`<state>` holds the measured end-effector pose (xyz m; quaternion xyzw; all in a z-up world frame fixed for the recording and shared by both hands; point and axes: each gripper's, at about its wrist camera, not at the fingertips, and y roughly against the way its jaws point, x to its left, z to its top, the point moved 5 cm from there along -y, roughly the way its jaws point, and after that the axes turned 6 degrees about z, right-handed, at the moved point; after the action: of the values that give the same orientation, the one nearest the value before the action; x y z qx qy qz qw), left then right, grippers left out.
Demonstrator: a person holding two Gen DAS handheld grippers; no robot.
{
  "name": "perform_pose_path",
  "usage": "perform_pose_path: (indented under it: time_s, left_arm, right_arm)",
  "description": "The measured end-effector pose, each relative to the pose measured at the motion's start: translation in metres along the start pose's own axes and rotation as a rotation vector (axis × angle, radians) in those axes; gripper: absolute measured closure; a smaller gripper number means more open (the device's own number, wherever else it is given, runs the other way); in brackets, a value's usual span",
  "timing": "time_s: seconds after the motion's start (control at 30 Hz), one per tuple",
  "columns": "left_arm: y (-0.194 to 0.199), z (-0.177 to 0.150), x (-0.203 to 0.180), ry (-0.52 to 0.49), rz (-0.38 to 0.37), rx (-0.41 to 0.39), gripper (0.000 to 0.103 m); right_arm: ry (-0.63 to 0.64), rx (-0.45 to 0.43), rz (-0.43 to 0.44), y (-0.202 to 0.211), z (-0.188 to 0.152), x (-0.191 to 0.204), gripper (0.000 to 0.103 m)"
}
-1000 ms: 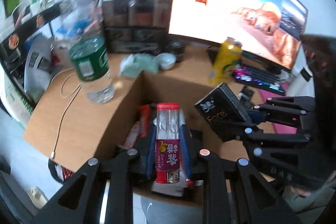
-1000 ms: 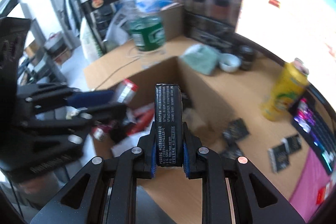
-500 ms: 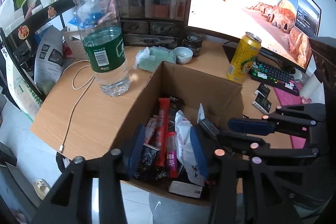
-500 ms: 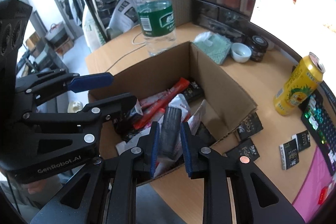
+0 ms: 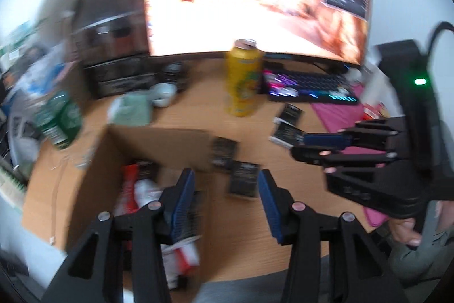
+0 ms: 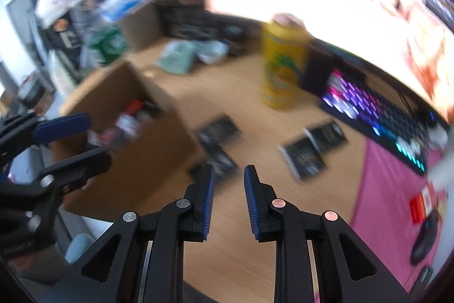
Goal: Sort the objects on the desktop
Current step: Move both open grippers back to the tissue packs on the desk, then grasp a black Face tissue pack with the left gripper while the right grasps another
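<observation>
Blur hides all labels; left gripper [image 5: 226, 199] gapes wide and empty, right gripper [image 6: 227, 196] narrowly parted, empty.

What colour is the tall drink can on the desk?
Yellow. The can shows best in the left wrist view.

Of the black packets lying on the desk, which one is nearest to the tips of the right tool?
The black packet just beside the cardboard box, directly ahead of the right tool. The other packets lie farther off, toward the keyboard.

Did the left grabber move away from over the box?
Yes. The left gripper has swung right: before, it pointed into the cardboard box; now it points past the box's right wall at the black packets on the desk.
</observation>
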<state>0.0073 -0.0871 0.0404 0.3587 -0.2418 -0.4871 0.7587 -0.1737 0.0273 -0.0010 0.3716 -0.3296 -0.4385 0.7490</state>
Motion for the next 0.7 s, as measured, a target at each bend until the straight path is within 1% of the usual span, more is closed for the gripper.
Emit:
perform_pose_path:
  time_s: [0.1, 0.13, 0.17, 0.2, 0.27, 0.33, 0.47, 0.6, 0.67, 0.7]
  left_arm:
    - [-0.03, 0.001, -0.039, -0.067, -0.062, 0.058, 0.051]
    - [-0.046, 0.0, -0.05, -0.086, -0.085, 0.094, 0.051]
    - [-0.058, -0.001, -0.055, -0.092, -0.084, 0.122, 0.051]
    - [-0.077, -0.003, -0.058, -0.09, -0.064, 0.161, 0.051]
    - [-0.1, -0.004, -0.053, -0.077, -0.022, 0.197, 0.051]
    - [-0.117, -0.005, -0.048, -0.072, 0.001, 0.231, 0.051]
    - [-0.134, -0.007, -0.044, -0.074, 0.004, 0.262, 0.051]
    - [-0.142, -0.007, -0.044, -0.08, 0.013, 0.267, 0.051]
    - [-0.149, -0.009, -0.04, -0.076, 0.021, 0.281, 0.051]
    - [-0.152, -0.01, -0.038, -0.072, 0.025, 0.287, 0.051]
  right_arm:
    - [-0.045, 0.041, -0.029, -0.018, -0.01, -0.031, 0.08]
    - [-0.063, 0.053, -0.028, -0.025, -0.013, -0.042, 0.08]
    - [-0.093, 0.069, -0.025, -0.034, -0.015, -0.056, 0.08]
    - [-0.109, 0.076, -0.024, -0.039, -0.015, -0.064, 0.08]
    - [-0.135, 0.082, -0.022, -0.05, -0.013, -0.078, 0.08]
    - [-0.149, 0.077, -0.024, -0.058, -0.007, -0.088, 0.08]
    - [-0.144, 0.036, -0.034, -0.067, 0.015, -0.093, 0.08]
    - [-0.15, 0.043, -0.064, -0.087, 0.03, -0.099, 0.078]
    - [-0.156, 0.054, -0.087, -0.097, 0.031, -0.102, 0.078]
    - [-0.151, 0.046, -0.093, -0.101, 0.031, -0.103, 0.076]
